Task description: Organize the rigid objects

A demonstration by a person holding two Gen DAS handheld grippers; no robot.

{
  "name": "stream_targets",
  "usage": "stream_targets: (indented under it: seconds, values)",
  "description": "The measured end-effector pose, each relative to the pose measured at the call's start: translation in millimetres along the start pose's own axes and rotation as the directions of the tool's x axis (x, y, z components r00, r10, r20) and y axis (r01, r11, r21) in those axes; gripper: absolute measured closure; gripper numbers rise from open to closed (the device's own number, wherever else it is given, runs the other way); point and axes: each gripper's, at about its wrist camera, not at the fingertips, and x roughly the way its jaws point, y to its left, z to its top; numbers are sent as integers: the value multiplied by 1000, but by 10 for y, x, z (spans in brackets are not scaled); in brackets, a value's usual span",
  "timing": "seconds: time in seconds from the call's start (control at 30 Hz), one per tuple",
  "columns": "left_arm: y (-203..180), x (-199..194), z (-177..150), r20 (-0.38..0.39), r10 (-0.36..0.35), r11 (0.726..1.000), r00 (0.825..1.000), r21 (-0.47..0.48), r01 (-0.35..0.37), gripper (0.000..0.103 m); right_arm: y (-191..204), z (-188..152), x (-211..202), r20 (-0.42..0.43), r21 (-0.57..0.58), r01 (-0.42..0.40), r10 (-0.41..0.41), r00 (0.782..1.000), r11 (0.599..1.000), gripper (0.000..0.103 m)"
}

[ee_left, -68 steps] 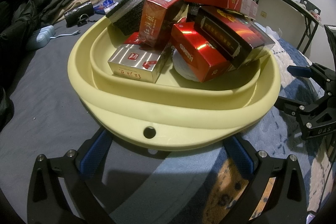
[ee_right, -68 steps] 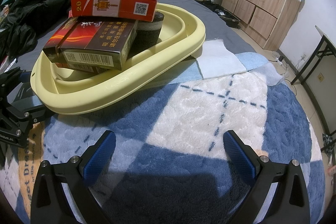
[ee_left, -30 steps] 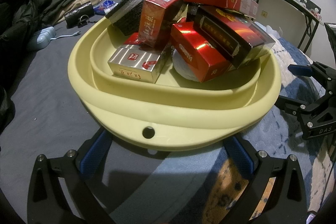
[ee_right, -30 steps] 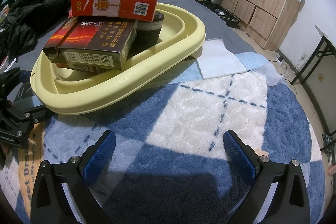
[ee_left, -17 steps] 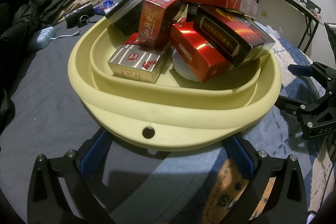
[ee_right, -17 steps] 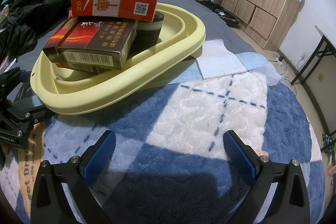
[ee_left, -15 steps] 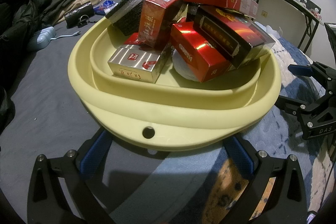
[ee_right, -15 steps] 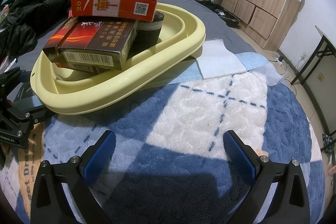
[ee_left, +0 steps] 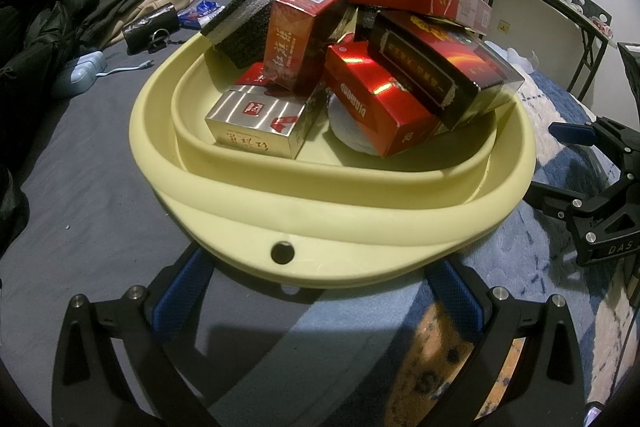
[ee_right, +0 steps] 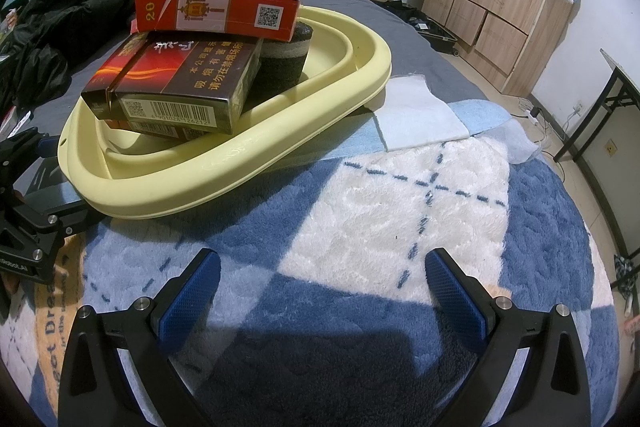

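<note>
On the bed, a pale yellow basin (ee_left: 328, 215) is seen heaped with cigarette boxes (ee_left: 376, 99) and a black sponge (ee_left: 244, 23); the left gripper (ee_left: 316, 291) is spread wide at its near rim, nothing held; the right gripper (ee_right: 320, 283) is parted wide over the checked blanket (ee_right: 400, 195), empty.

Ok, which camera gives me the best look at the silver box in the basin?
Left wrist: the silver box lies unobstructed at the front of the basin. In the right wrist view the dark box and other cartons hide it; it can't be seen.
</note>
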Motion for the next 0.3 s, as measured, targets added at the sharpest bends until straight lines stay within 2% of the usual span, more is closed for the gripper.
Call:
stream_targets:
  seconds: [0.3]
  values:
    - [9,-8,14,1,2,1000,1000,1,-2,0,-1,0,0,0,0,0,0,1000,1000,0]
